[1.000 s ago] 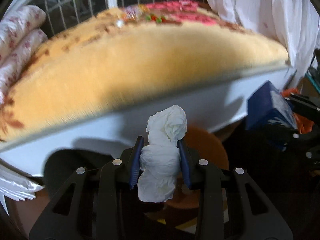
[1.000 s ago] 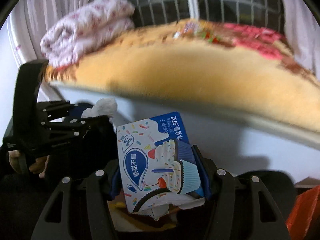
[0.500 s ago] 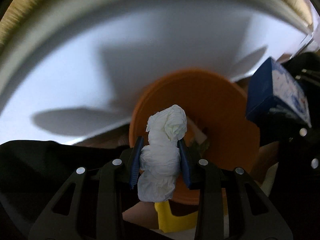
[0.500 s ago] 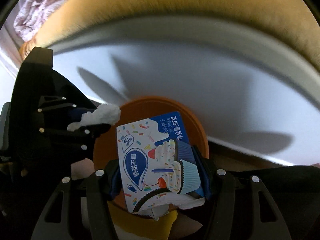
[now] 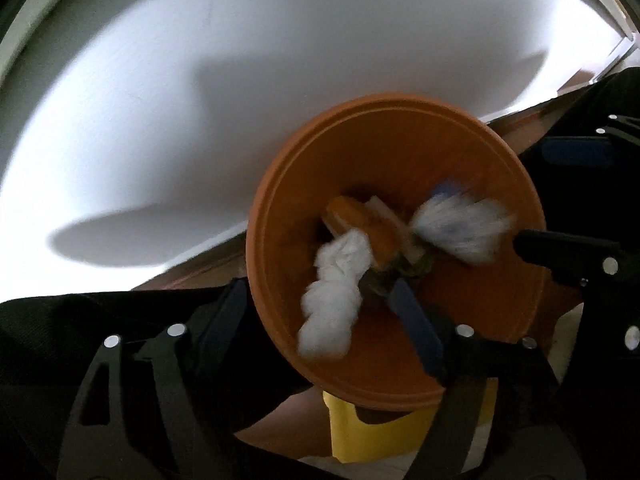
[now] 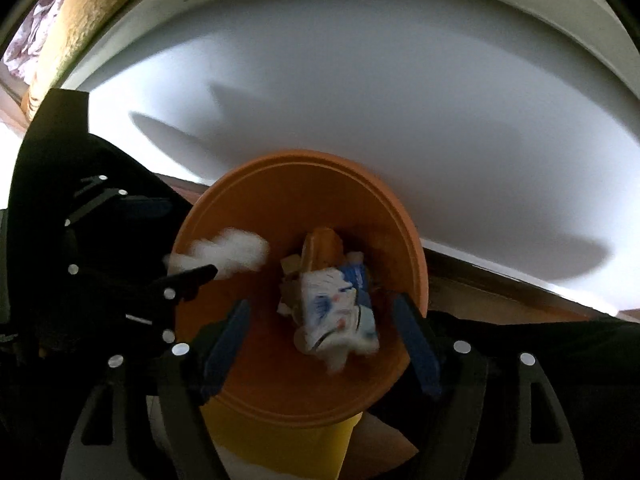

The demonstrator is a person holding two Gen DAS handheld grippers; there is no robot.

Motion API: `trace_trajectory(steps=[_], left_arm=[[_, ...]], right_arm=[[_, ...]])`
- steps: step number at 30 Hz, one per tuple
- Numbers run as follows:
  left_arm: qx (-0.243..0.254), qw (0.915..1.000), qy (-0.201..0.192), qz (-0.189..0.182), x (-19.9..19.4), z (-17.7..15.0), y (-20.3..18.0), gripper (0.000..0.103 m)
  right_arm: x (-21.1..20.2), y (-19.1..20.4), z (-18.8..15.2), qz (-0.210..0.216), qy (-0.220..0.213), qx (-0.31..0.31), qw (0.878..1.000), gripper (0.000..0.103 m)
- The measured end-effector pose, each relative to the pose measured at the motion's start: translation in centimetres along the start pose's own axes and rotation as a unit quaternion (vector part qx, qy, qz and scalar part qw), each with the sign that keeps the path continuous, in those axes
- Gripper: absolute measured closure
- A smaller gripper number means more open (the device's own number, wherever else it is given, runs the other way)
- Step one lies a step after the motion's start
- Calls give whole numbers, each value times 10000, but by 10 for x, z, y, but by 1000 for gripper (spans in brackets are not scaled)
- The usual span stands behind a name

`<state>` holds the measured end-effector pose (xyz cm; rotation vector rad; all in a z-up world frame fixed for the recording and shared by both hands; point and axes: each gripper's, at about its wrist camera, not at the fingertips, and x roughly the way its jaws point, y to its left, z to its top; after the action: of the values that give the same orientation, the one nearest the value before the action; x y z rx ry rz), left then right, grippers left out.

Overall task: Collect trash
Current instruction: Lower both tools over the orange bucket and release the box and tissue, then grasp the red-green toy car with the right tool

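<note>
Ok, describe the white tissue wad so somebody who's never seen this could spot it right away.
Find the round orange bin standing against the white panel, its mouth below both open grippers. The tissue wad is blurred over the left part of that mouth in the left wrist view, between the left gripper's fingers. It is plain crumpled white, while the wrapper to its right carries blue print.

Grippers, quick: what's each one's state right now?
Left gripper: jaws open, white tissue wad released over the orange bin.
Right gripper: jaws open, snack box dropping.
</note>
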<state>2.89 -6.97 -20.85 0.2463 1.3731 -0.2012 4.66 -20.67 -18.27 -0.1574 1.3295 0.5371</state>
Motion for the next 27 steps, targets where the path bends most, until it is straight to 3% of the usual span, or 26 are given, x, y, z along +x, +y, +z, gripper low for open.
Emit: trace_trajectory(steps=[12, 17, 20, 24, 27], left_arm=[[-30, 10000, 10, -57, 1, 0, 2, 27], [146, 9991, -194, -344, -17, -3, -5, 27], [339, 9978, -484, -286, -44, -5, -8, 27], [510, 9927, -1061, -261, -98, -5, -5, 27], [613, 9831, -1723, -115, -149, 1, 4, 24]], right_arm=[[-20, -1, -12, -164, -225, 98, 9996, 26], [-46, 3, -17, -267, -328, -77, 9991, 25], [-73, 6, -15, -214, -517, -206, 9982, 21], [-132, 5, -4, 234, -861, -404, 9952, 13], [-176, -1, 17, 355, -1284, -566, 9895, 6]])
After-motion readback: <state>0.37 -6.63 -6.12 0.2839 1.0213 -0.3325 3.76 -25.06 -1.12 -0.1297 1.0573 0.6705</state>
